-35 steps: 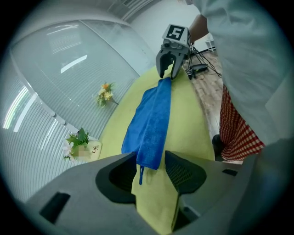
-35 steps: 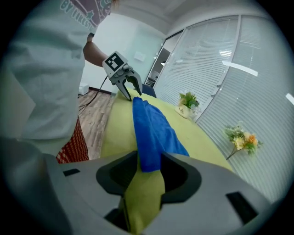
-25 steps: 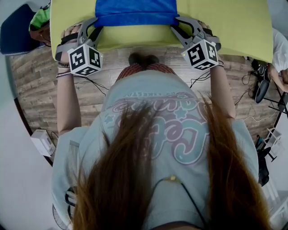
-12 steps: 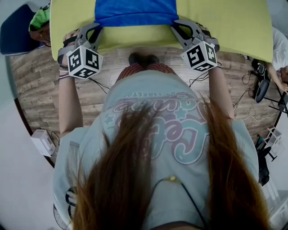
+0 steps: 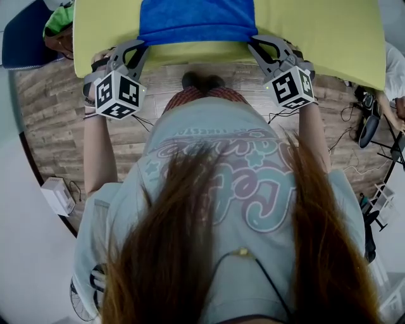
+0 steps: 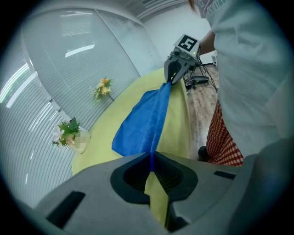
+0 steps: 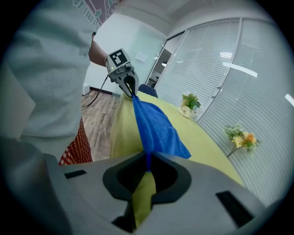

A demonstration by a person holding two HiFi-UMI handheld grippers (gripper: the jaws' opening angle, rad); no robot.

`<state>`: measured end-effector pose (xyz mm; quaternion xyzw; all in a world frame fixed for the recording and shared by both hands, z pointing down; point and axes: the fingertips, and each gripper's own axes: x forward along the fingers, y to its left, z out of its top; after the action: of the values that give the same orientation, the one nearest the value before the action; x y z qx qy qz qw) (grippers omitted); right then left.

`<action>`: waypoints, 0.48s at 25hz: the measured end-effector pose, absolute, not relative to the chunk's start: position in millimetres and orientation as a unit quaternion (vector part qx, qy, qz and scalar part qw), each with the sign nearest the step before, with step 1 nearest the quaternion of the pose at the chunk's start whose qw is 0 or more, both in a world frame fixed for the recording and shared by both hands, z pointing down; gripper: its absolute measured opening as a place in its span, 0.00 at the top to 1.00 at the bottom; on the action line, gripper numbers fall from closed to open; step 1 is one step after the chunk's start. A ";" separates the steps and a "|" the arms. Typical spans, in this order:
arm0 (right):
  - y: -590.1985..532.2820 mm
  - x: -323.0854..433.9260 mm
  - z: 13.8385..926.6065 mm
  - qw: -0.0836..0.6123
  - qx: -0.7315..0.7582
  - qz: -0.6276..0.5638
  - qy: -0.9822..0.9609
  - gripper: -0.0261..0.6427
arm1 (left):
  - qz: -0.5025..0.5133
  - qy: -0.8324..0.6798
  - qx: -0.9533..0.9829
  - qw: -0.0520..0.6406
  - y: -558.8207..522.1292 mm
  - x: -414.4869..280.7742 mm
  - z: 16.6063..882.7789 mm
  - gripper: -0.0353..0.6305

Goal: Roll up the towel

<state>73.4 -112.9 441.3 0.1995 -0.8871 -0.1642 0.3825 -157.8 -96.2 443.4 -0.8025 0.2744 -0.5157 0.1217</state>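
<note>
Both jaws had just been closing, and since a second ago both tools had eased back towards me, drawing the near hem of the towel [image 5: 196, 19] with them; the left hand-held gripper [image 5: 140, 48] was pinched narrow on the near left corner, the right hand-held gripper [image 5: 254, 44] on the near right corner, with blue cloth showing between each pair of pads; the towel lay flat on the yellow-covered bench [image 5: 329, 44], its hem pulled straight between my two grips; it looked light, soft and limp, hardly slippery, with nothing to break; I judged the corners the right hold, since a floppy hem taken mid-edge would likely sag and roll crooked.
</note>
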 end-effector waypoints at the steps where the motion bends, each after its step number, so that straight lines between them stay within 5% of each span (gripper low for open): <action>1: -110.7 73.7 441.7 0.382 0.197 -0.163 -0.888 0.91 | -0.517 0.272 -0.803 0.117 -94.3 -157.7 444.2 0.90; 12: -111.3 74.9 438.5 0.372 0.206 -0.131 -0.896 0.91 | -0.527 0.266 -0.800 0.105 -92.8 -156.8 448.8 0.91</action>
<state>74.9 -111.3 438.5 0.2060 -0.8956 -0.1306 0.3721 -156.8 -92.8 448.8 -0.8004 0.2665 -0.5266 0.1049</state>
